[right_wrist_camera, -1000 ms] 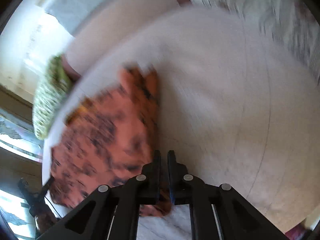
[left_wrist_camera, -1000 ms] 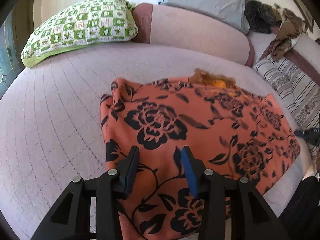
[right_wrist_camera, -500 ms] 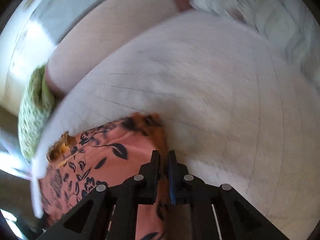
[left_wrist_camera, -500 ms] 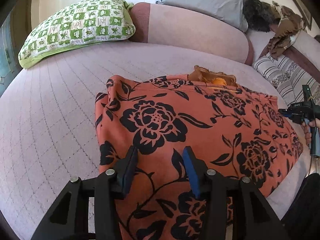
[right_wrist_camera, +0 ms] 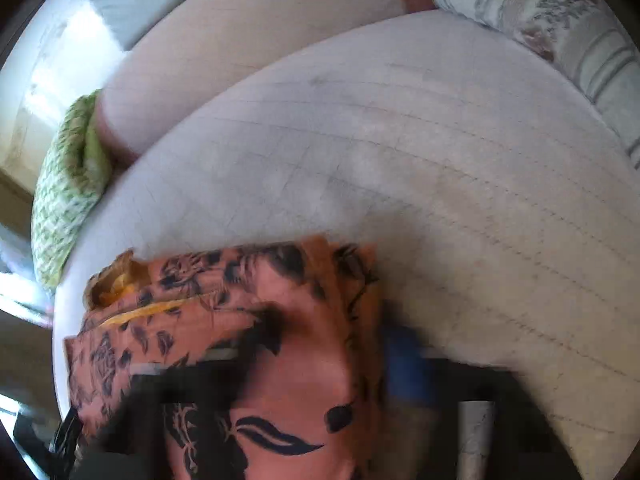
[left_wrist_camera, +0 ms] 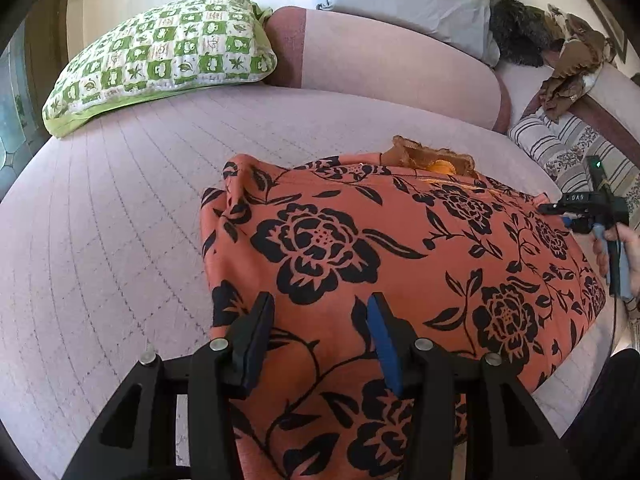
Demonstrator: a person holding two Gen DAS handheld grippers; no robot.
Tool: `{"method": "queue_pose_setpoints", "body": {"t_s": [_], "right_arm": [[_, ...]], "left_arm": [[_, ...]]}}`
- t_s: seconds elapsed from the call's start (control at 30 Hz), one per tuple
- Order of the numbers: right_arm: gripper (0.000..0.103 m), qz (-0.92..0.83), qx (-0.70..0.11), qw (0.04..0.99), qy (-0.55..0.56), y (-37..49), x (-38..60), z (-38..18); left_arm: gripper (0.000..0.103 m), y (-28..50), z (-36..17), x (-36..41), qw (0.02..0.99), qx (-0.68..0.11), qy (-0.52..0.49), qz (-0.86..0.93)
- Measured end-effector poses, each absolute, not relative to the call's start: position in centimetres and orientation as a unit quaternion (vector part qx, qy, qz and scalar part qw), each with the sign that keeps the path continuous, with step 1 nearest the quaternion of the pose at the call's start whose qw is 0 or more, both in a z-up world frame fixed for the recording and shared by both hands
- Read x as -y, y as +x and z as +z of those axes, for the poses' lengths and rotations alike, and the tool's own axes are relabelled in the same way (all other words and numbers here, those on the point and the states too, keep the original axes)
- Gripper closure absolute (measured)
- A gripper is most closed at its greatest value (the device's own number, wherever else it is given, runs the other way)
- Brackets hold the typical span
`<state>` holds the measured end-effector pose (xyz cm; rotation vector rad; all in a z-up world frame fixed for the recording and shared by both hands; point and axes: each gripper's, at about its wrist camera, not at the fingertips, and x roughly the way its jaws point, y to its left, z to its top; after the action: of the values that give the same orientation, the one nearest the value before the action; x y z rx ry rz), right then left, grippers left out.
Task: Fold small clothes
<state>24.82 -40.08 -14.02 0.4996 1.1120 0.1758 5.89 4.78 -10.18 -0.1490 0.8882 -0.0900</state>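
An orange garment with black flowers [left_wrist_camera: 380,264] lies folded on the pale quilted bed [left_wrist_camera: 120,220]; it also shows in the right wrist view [right_wrist_camera: 256,344]. A brown and yellow collar [left_wrist_camera: 432,158] sticks out at its far edge. My left gripper [left_wrist_camera: 320,320] is open just above the garment's near part, holding nothing. My right gripper [left_wrist_camera: 560,212] sits at the garment's right edge in the left wrist view. In the right wrist view its fingers are blurred; they look spread, with cloth lying between them.
A green and white checked pillow [left_wrist_camera: 160,60] lies at the back left. A pink bolster [left_wrist_camera: 400,76] and a grey pillow [left_wrist_camera: 408,0] run along the back. A striped cushion [left_wrist_camera: 568,148] and brown clothes [left_wrist_camera: 568,72] are at the right.
My right gripper, shut before, has opened and moved to the garment's right edge. The garment now lies flatter. My left gripper has hardly moved.
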Motion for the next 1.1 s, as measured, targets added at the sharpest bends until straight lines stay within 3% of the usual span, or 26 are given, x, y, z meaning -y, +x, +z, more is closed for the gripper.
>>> {"method": "queue_pose_setpoints", "body": {"t_s": [0.1, 0.23, 0.27, 0.37, 0.57, 0.6, 0.73, 0.77, 0.8, 0.97, 1.1], "right_arm": [[0.09, 0.096, -0.48, 0.842, 0.228, 24.3, 39.6, -11.1], [0.086, 0.073, -0.519, 0.821, 0.228, 25.4, 39.4, -14.7], [0.078, 0.08, -0.506, 0.826, 0.233, 25.1, 39.3, -14.1], [0.035, 0.076, -0.493, 0.833, 0.241, 23.5, 40.2, -11.6], [0.034, 0.184, -0.443, 0.844, 0.241, 14.5, 38.8, -5.1], [0.03, 0.21, -0.443, 0.837, 0.244, 13.0, 38.1, -4.8], [0.019, 0.204, -0.508, 0.801, 0.242, 9.5, 36.2, -10.7], [0.02, 0.17, -0.548, 0.784, 0.237, 9.6, 36.3, -13.2], [0.021, 0.174, -0.536, 0.788, 0.248, 9.3, 36.3, -13.9], [0.021, 0.177, -0.527, 0.79, 0.258, 9.2, 35.7, -12.4], [0.02, 0.181, -0.519, 0.79, 0.274, 9.4, 35.9, -12.9]], "left_arm": [[0.054, 5.8, -10.4, -4.8, 0.901, -0.426, -0.064, -0.047], [0.054, 6.2, -10.7, -4.9, 0.898, -0.432, -0.069, -0.046], [0.054, 6.1, -10.4, -5.0, 0.897, -0.434, -0.07, -0.046], [0.054, 5.3, -8.9, -5.7, 0.903, -0.421, -0.081, -0.044], [0.051, 0.8, -5.6, -8.3, 0.914, -0.386, -0.122, -0.022], [0.051, 0.0, -5.8, -8.8, 0.91, -0.39, -0.142, -0.024], [0.052, -1.2, -9.2, -9.3, 0.872, -0.45, -0.192, -0.029], [0.075, -0.9, -10.5, -9.3, 0.854, -0.479, -0.203, -0.029], [0.086, -1.0, -11.5, -9.6, 0.844, -0.492, -0.214, -0.019], [0.093, -2.4, -9.0, -9.5, 0.867, -0.452, -0.207, -0.025], [0.093, -1.9, -12.9, -10.7, 0.828, -0.496, -0.261, -0.012]]}}
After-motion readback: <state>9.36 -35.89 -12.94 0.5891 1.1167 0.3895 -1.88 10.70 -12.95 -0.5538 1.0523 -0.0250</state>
